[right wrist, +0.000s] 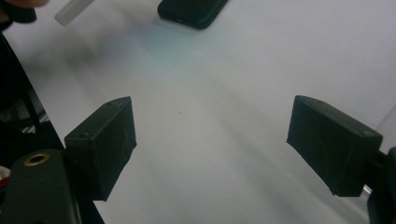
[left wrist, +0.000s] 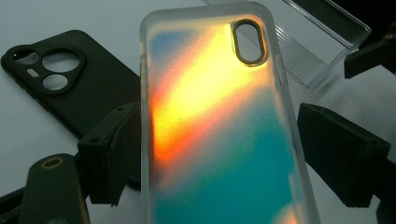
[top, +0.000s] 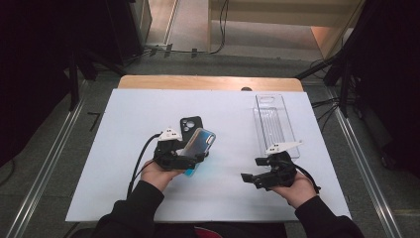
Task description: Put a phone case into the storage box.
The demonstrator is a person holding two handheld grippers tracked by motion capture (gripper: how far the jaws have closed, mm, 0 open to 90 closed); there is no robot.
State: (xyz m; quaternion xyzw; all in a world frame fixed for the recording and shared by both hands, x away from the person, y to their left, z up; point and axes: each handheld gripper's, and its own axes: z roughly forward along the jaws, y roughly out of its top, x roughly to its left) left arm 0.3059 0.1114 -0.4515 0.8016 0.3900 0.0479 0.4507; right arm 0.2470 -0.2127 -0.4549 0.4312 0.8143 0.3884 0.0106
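- Iridescent phone case [top: 199, 144]: frosted rim, orange-to-teal sheen, oval camera cut-out near its far end. It sits lifted off the desk [top: 124, 168], left of the middle and somewhat toward the near edge, tilted with its far end raised.
- Left gripper [top: 190, 159]: its fingers [left wrist: 112, 154] stand wide on either side of the case. In the left gripper view the left finger lies against the case's edge, while a sliver of gap shows before the right one; the case is carried, though how firmly it is clamped cannot be told.
- Right gripper [top: 251, 178]: near the right part of the near edge, fingers [right wrist: 105, 140] well apart with only bare desk between them; it holds nothing.
- Black phone case [top: 190, 124]: lies flat on the desk just beyond the lifted case, with a round triple camera opening; untouched.
- Clear plastic box [top: 273, 124]: long, ribbed, transparent, lying toward the far right corner, empty as far as can be seen.
- Progress, as a judgement: the pick-up of the iridescent case is done. Its placing is left, probably into the clear box, since the case points that way. The black case likely follows.
- Writing: no brand, label or lettering can be read on either case, the box or the grippers.
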